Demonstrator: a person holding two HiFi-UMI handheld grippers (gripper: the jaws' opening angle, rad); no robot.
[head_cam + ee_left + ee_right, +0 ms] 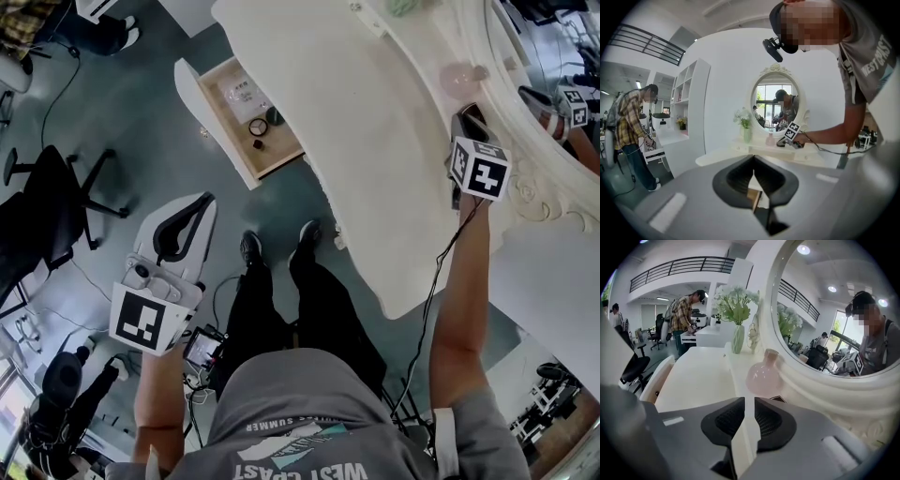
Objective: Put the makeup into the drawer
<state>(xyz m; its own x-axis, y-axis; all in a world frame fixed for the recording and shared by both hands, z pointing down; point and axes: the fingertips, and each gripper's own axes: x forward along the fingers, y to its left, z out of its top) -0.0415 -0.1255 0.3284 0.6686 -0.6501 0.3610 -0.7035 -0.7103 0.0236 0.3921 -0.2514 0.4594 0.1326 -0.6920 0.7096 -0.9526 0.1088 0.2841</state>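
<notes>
Overhead, holding the right hand-held gripper [745, 401], nearly pressed together on nothing visible, just short of a pink bottle [764, 377]. Holding the left hand-held gripper [753, 161] pressed together, empty, with makeup pieces [258, 127] lying in the open drawer [220, 122].

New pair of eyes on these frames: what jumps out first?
The ornate oval mirror fills the right gripper view. A pink bottle stands at its foot, just ahead of the right gripper. In the head view, the open drawer juts out at the left of the white table, with a few small items inside. The left gripper hangs off the table, over the floor.
</notes>
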